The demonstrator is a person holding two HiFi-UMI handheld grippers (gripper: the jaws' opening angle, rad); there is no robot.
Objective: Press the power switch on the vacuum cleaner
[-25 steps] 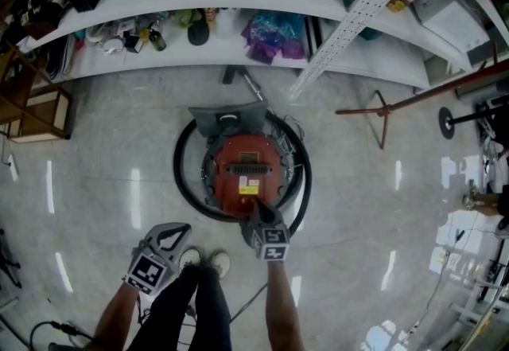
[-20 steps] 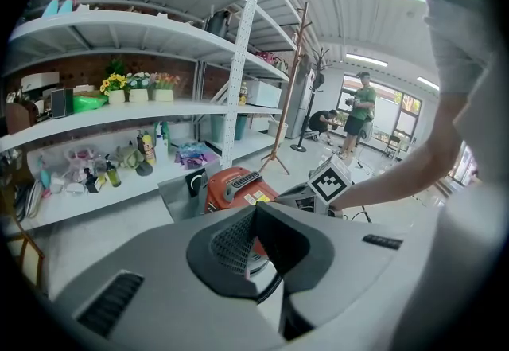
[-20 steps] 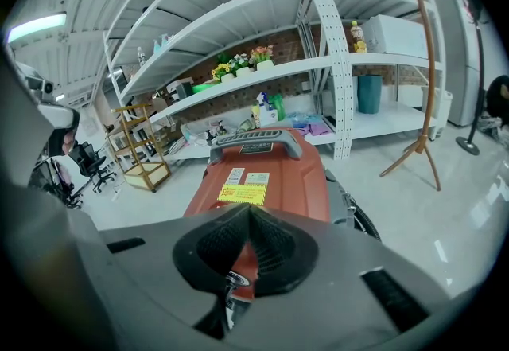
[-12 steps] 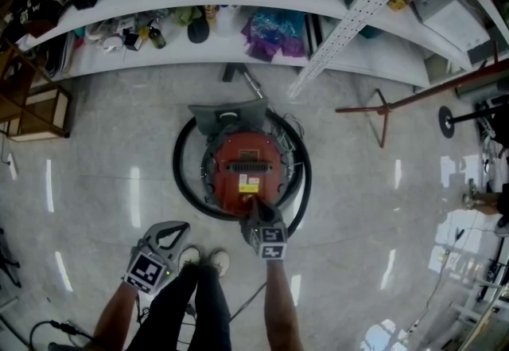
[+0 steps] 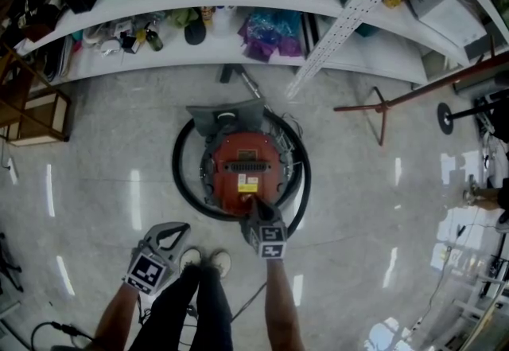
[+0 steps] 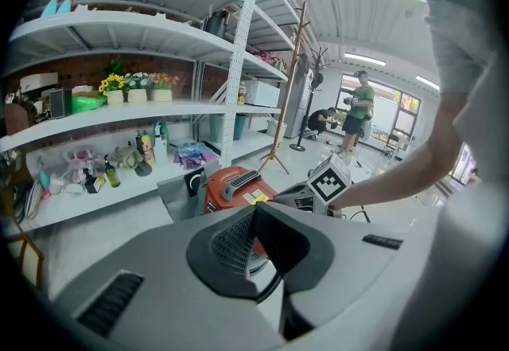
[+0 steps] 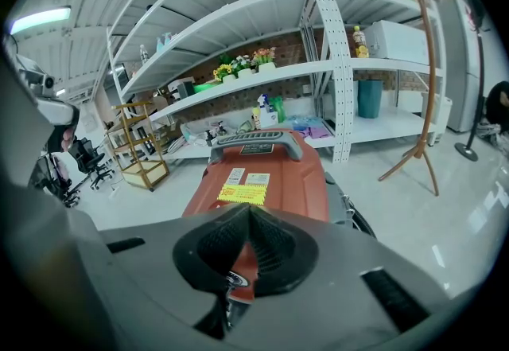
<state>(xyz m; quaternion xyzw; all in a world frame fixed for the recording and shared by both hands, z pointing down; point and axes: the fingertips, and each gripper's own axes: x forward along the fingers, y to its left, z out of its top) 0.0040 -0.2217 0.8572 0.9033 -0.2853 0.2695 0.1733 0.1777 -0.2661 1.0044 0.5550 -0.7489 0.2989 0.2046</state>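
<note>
From above, the red vacuum cleaner (image 5: 242,162) is seen at the right gripper's (image 5: 253,212) tip and well ahead of the left gripper (image 5: 176,232). Both grippers are shown closed and empty in their own views.

The yellow label (image 7: 241,195) on the red vacuum cleaner (image 7: 280,170) carries print too small to read.
</note>
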